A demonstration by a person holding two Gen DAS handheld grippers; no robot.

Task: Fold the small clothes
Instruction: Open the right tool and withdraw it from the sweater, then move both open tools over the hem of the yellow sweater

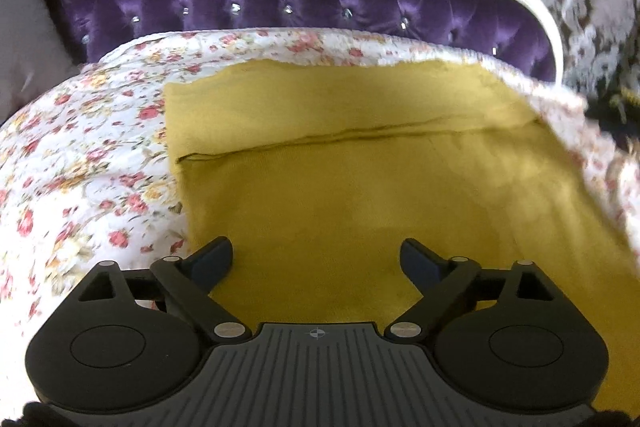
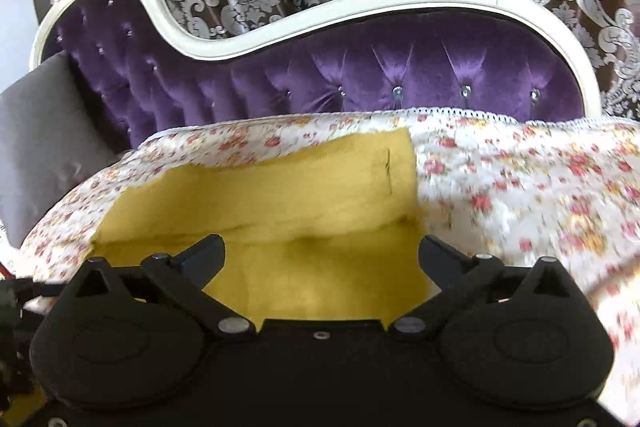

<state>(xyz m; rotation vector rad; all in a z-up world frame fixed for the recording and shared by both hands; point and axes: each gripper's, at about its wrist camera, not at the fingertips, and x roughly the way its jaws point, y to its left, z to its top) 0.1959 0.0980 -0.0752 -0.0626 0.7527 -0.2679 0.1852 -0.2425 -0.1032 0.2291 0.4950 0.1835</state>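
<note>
**Operator:** How do my jaws stand right now?

**Guide:** Both are spread wide and hold nothing. Your left gripper (image 1: 316, 253) hangs low over the near part of the yellow garment (image 1: 360, 187), with cloth showing between the jaws. Your right gripper (image 2: 322, 251) hangs over the same garment (image 2: 280, 187) near its right edge. With the jaws this wide, either can drop over a hem or corner without pushing the cloth aside.

**Operator:** Where exactly is the garment?

**Guide:** It lies spread flat on the floral cover (image 1: 80, 155), which drapes a seat in front of the purple tufted backrest (image 2: 400, 83). A straight crease or seam (image 1: 360, 137) crosses it from side to side. That may be the edge of a fold already laid, though motion blur prevents a firm reading.

**Operator:** Why lie it flat there?

**Guide:** A flat garment on a soft, even surface keeps its edges exposed. You probably need one near corner per gripper. Watch that the jaws pinch only the yellow cloth, not the cover beneath.
</note>
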